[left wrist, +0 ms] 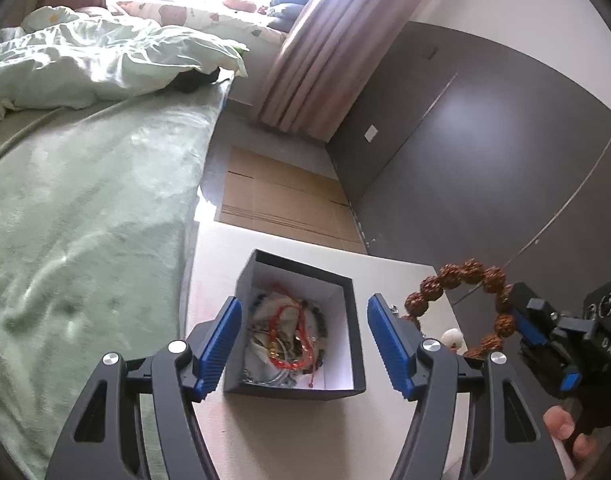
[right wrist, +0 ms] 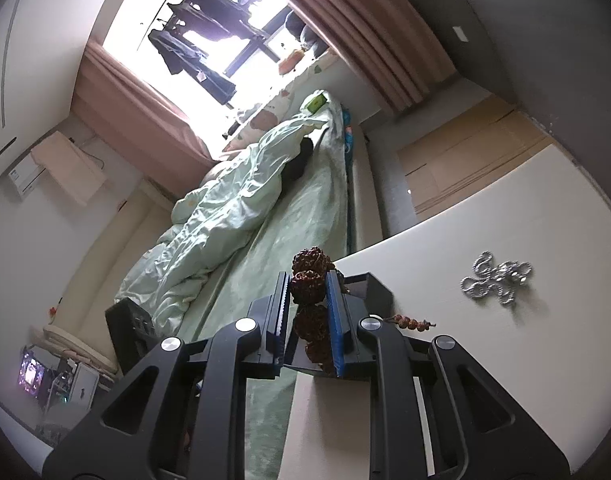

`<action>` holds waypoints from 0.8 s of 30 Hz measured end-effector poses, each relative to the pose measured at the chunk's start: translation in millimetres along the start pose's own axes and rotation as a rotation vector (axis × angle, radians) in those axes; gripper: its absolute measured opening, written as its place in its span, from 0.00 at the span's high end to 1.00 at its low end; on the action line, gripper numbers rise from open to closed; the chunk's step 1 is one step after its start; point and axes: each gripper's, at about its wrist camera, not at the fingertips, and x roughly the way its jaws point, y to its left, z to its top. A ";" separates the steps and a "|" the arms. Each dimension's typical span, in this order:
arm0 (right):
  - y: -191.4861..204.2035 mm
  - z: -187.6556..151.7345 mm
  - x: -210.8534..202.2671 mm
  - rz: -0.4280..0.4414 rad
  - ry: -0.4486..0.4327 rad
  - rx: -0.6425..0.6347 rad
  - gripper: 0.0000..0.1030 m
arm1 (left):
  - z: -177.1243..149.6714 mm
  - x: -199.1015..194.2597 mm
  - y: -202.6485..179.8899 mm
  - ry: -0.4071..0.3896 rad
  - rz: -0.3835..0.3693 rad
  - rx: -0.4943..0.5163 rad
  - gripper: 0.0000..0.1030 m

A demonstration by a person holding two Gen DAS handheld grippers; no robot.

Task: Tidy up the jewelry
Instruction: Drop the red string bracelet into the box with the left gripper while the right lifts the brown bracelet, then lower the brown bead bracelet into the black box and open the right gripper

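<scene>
Left gripper (left wrist: pixel 301 344): jaws wide apart, nothing between the pads, nothing touched. It points down at a slant over the dark box (left wrist: pixel 293 330), so the box interior sits right in the gap between the two blue pads in the left wrist view. The box is open-topped with a white lining and holds a tangle of jewelry (left wrist: pixel 289 338): red cords, gold bits, dark beads. Right gripper (right wrist: pixel 308 312): jaws narrow, clamped on the brown bead bracelet (right wrist: pixel 310 280); one knobbly bead is squeezed between the pads, with more beads above and below it. In the left wrist view the bracelet loop (left wrist: pixel 463 304) hangs clear in the air to the right of the box, with a small white bead on its lower side. Part of a hand (left wrist: pixel 565 430) shows under the right gripper body, bottom right. A silver chain (right wrist: pixel 497 278) lies bunched on the white surface (right wrist: pixel 485 344), well apart from the box on its right side. A short string of small brown beads (right wrist: pixel 411 323) pokes out just beside the right jaw. The box sits near the surface's left edge, with the green bed (left wrist: pixel 85 240) directly alongside. There is open surface around the silver chain and to the front of the box. Beyond the far edge are cardboard on the floor and a dark wall.
</scene>
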 end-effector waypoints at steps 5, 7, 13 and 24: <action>5.2 -4.9 15.3 0.019 0.023 0.007 0.82 | 5.6 -3.7 8.5 -0.008 0.020 -0.011 0.35; 9.8 -7.8 24.3 0.029 0.035 0.006 0.82 | 7.5 -6.8 11.7 -0.012 0.025 -0.016 0.33; 17.2 -19.4 48.9 0.043 0.067 0.010 0.82 | 15.2 -14.5 22.9 -0.025 0.027 -0.037 0.29; 16.5 -37.2 98.4 0.056 0.164 0.069 0.81 | 23.8 -20.6 34.2 -0.045 0.031 -0.070 0.27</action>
